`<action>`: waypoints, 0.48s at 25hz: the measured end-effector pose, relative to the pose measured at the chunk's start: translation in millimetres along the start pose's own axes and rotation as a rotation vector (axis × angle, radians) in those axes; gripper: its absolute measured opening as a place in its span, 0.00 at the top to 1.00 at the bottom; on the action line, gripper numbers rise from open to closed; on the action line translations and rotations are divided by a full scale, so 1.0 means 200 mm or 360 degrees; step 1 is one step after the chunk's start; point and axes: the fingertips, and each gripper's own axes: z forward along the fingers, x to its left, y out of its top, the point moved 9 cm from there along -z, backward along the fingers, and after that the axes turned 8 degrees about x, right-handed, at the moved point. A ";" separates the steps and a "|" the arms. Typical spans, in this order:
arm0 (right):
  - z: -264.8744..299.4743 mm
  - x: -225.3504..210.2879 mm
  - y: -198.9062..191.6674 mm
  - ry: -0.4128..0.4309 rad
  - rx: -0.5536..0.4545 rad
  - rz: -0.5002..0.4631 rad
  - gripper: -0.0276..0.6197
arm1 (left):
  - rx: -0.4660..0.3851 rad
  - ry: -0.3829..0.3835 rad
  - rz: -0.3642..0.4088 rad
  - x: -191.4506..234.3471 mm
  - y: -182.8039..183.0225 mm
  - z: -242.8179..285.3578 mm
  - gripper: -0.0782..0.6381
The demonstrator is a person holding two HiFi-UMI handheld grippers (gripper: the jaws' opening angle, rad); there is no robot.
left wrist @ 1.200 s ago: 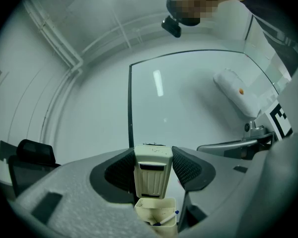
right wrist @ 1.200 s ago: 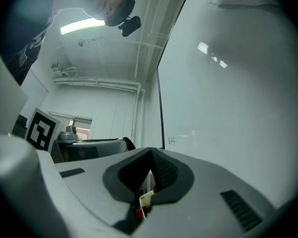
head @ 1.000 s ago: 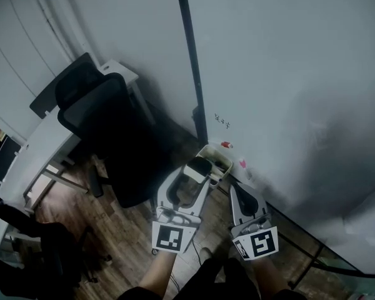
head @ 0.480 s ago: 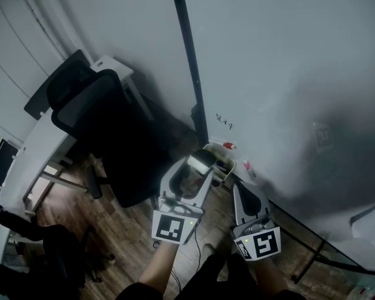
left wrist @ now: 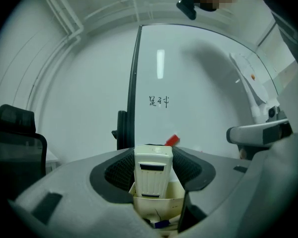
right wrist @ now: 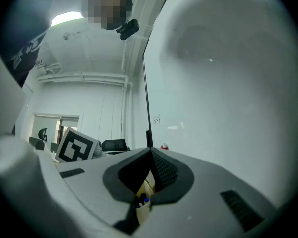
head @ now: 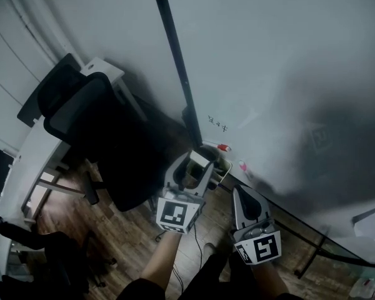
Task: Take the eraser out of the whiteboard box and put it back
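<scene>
- Black mesh office chair (head: 94, 136): standing well to the left of the work and, by my reading, threatening nothing.
- Black upright frame post (head: 175, 74) of the glossy white whiteboard (head: 287, 74): running down just behind the box. A forward lurch is risking a knock of the jaw tips against it.
- Left gripper (head: 197, 165): clamping its black ribbed pads on the two long sides of the eraser. Releasing too early is likely sending the block past the box to the wooden floor.
- Cream ribbed rectangular plastic eraser (left wrist: 152, 175): standing upright between the left jaws, with its lower end at the box's mouth. Whether it is already inside cannot be told. An off-centre descent is risking a catch on the rim, twisting the block in the pads.
- Cream open-topped plastic box (left wrist: 161, 207): sitting at the foot of the whiteboard and holding pens, one with a blue cap. The contents are possibly blocking the eraser from seating, and a hard downward press is risking the box shifting or tipping.
- Red-capped marker (head: 224, 147): showing just beyond the box, where a wide jaw swing is liable to nudge it.
- Right gripper (head: 239, 192): hovering just right of the box with its jaws closed together on nothing. It is bracing nothing, so the box is taking any push alone.
</scene>
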 end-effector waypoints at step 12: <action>-0.03 -0.03 -0.03 -0.0054 0.0021 0.0007 0.95 | 0.0275 -0.0031 0.0003 0.01 -0.19 0.15 0.57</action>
